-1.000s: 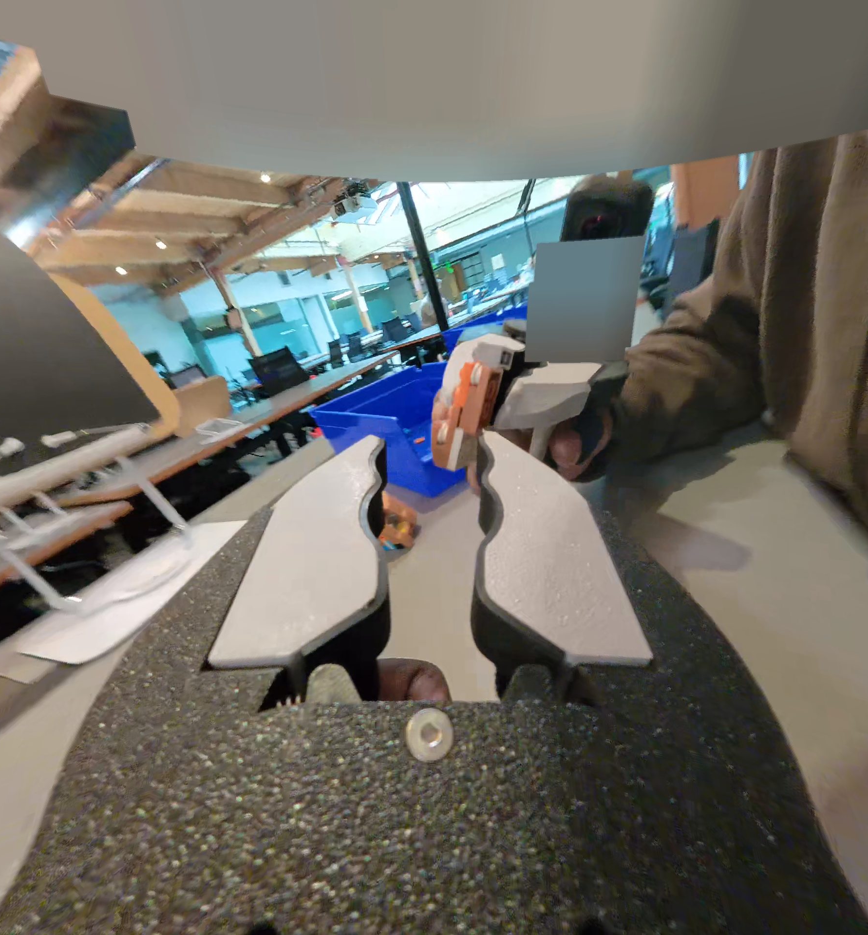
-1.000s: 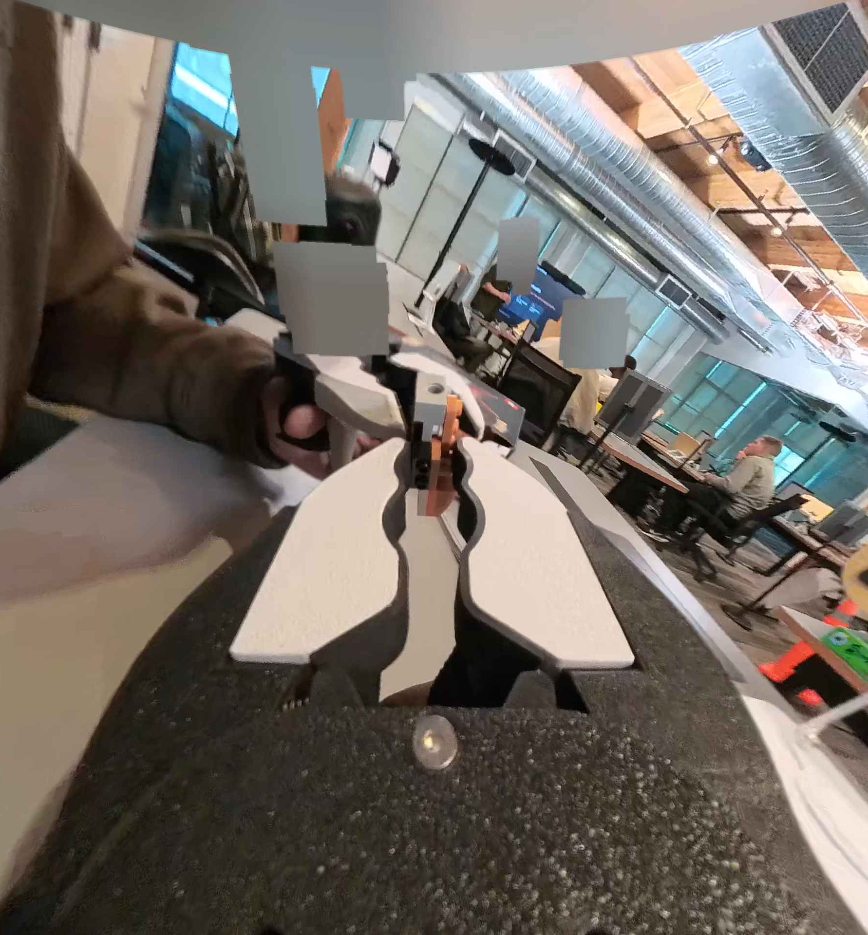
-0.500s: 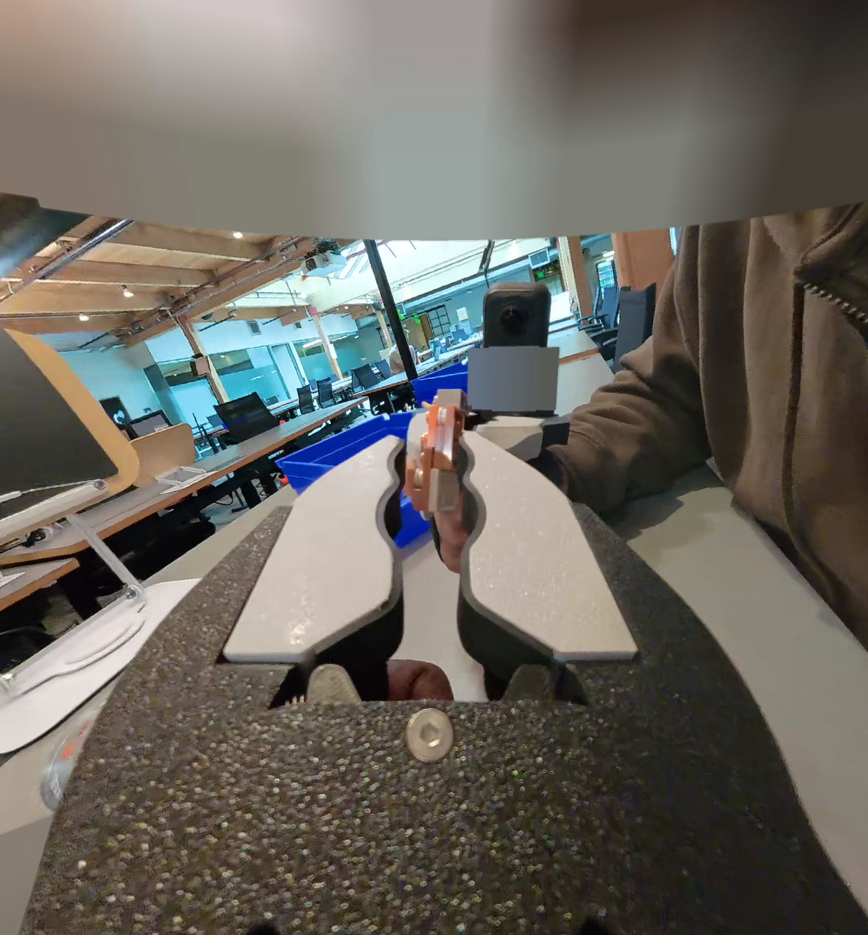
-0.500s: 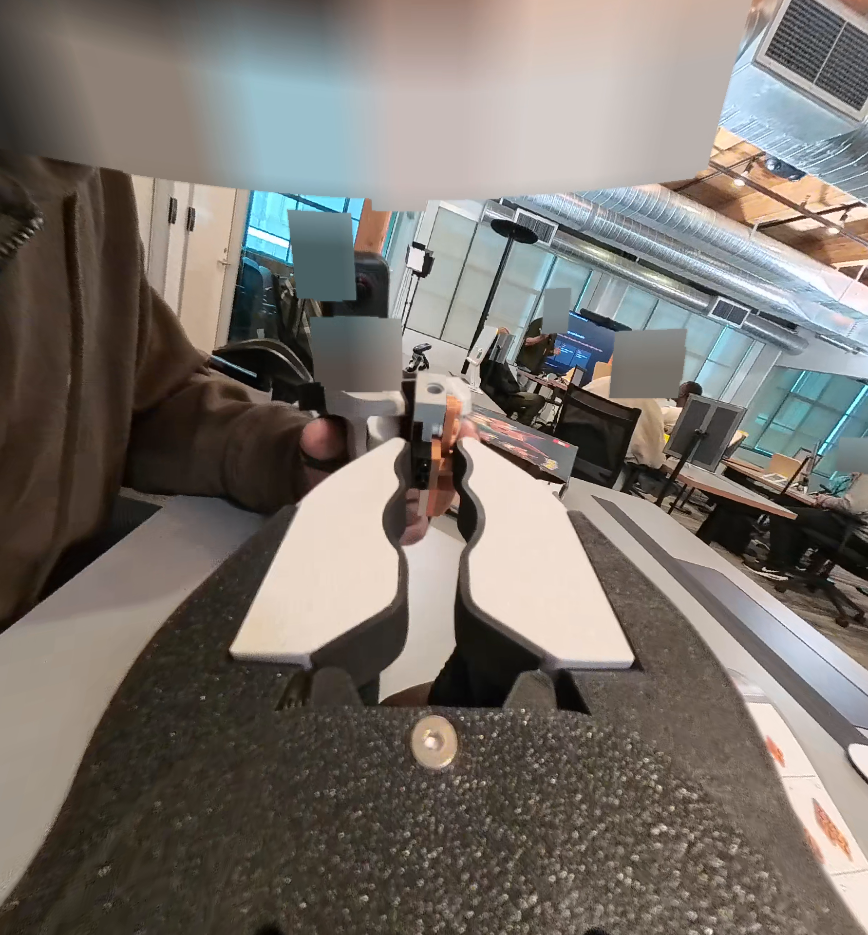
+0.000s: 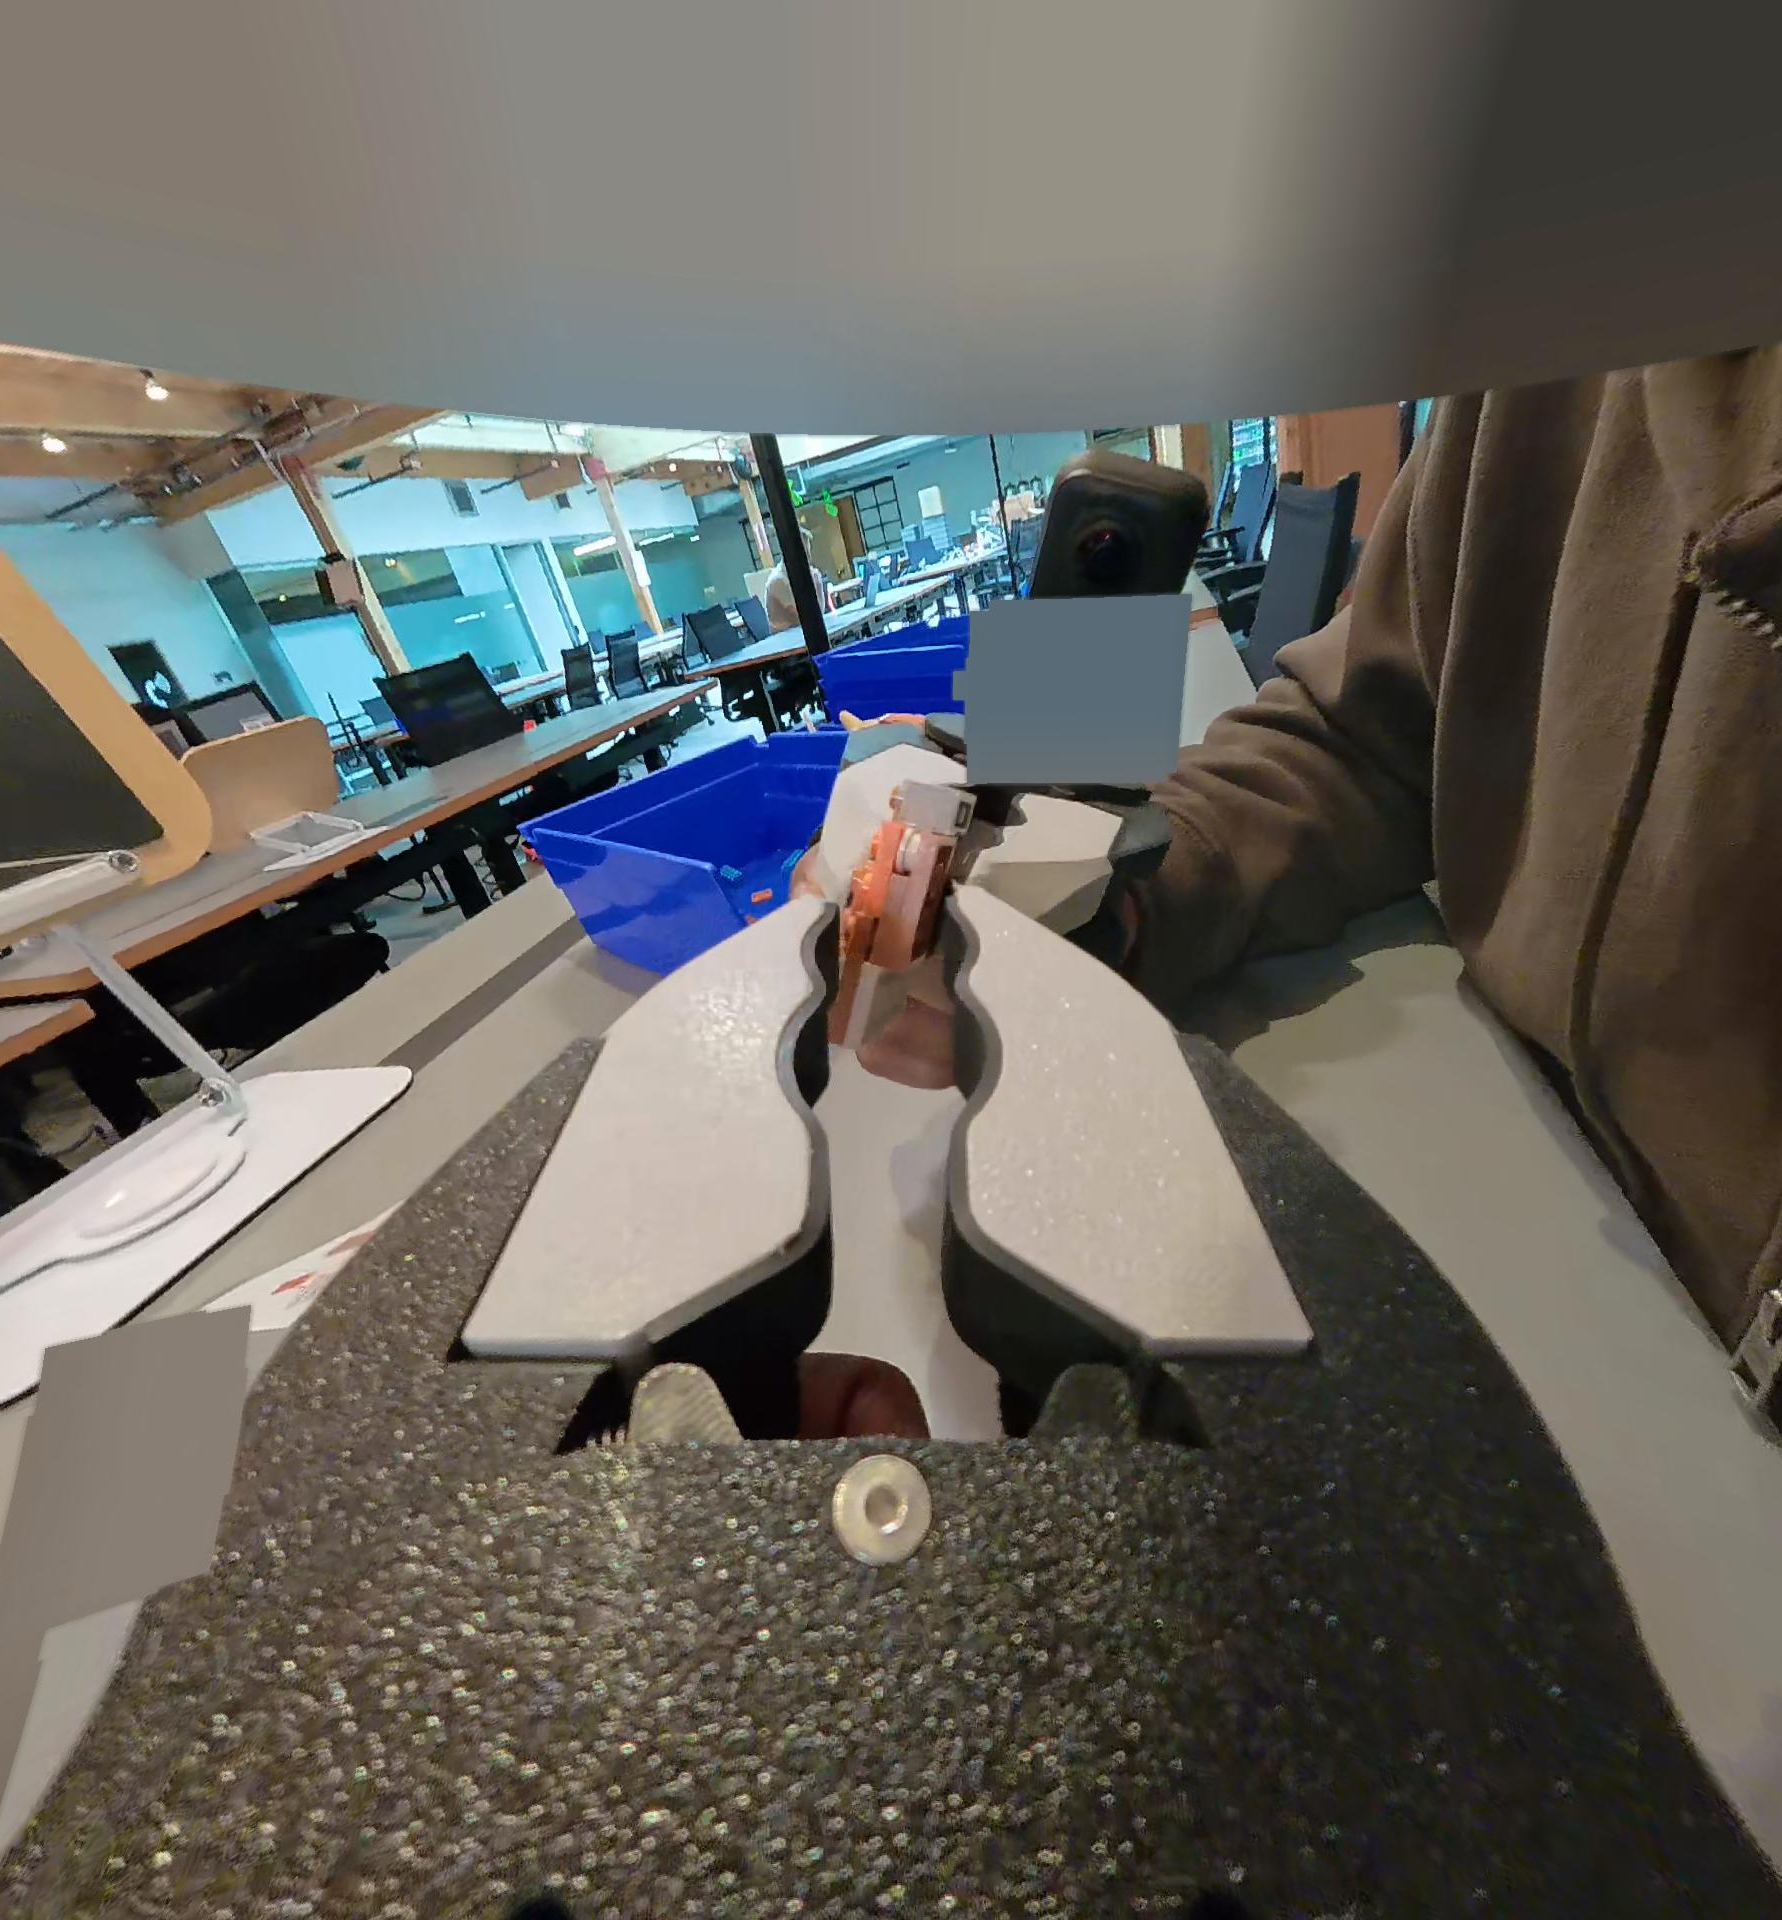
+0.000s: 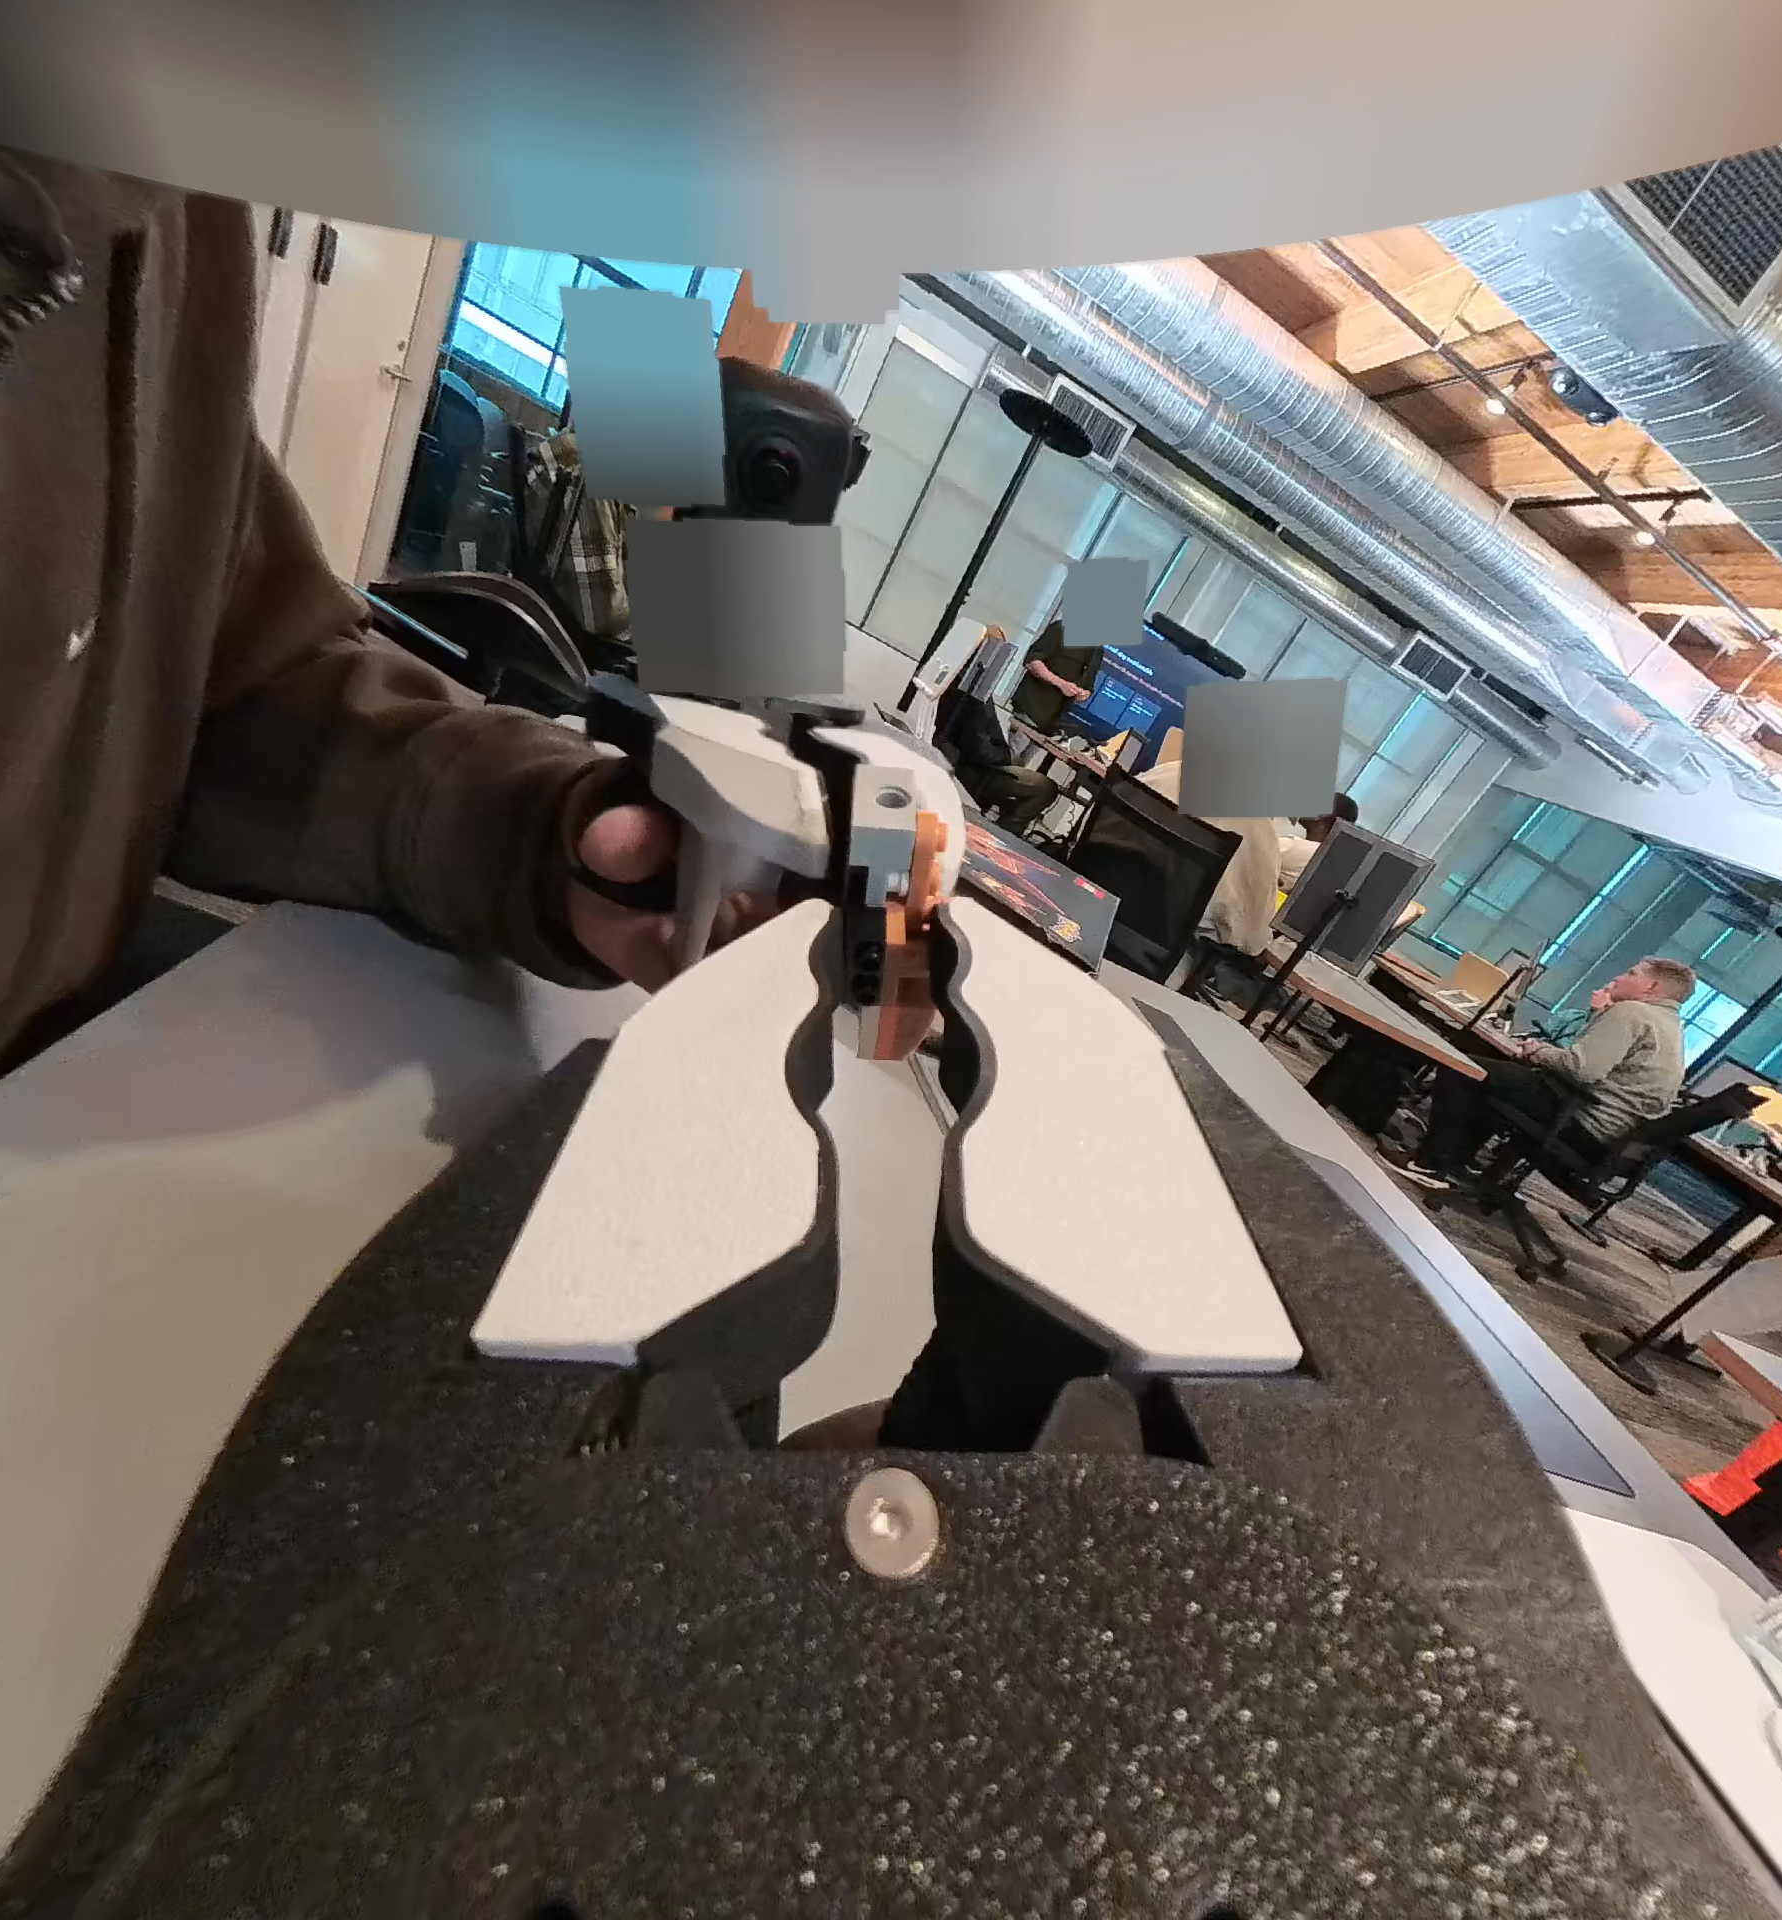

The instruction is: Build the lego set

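Orange-and-grey studded plastic brick assembly (image 5: pixel 892 904) sits clamped between both grippers' textured grey contoured jaws: left gripper (image 5: pixel 889 920), right gripper (image 6: pixel 882 935).

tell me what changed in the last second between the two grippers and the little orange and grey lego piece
The left gripper moved in from a gap away until its fingertips flank the small orange and grey lego assembly, which the right gripper carried up off the grey table toward it. The left's jaws narrowed around it; a firm pinch can't be confirmed. Unchanged: the right stays shut on the assembly, and the blue plastic bin sits behind.
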`<state>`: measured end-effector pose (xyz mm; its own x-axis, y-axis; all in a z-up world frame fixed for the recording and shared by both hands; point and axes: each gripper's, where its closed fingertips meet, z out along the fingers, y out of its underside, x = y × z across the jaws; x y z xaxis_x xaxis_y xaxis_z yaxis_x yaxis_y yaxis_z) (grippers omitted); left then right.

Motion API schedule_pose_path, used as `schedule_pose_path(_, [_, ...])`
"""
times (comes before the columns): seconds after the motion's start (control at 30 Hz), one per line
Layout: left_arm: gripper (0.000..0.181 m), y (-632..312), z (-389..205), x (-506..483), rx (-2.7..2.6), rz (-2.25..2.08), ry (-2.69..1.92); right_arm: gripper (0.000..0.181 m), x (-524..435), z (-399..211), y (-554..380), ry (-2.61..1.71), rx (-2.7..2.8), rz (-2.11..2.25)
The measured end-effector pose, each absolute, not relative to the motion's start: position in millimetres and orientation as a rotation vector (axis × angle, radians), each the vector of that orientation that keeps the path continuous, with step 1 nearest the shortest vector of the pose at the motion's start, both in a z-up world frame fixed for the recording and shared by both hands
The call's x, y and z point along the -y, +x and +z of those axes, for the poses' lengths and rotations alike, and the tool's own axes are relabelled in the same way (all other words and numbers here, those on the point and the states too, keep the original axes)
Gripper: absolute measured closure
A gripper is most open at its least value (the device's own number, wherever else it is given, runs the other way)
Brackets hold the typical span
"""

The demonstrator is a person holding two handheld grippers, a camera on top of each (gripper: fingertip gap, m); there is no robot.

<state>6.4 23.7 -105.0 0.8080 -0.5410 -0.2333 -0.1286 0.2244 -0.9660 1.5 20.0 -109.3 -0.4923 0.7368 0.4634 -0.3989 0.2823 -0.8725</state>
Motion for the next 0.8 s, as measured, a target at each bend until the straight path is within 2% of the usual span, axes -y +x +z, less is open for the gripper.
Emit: schedule_pose_path(0.8, [0.169,4.1,-108.4,-27.7,-0.641,-0.217,-1.373,0.165,-20.9,-110.9,-2.1,-0.337,1.537,1.409])
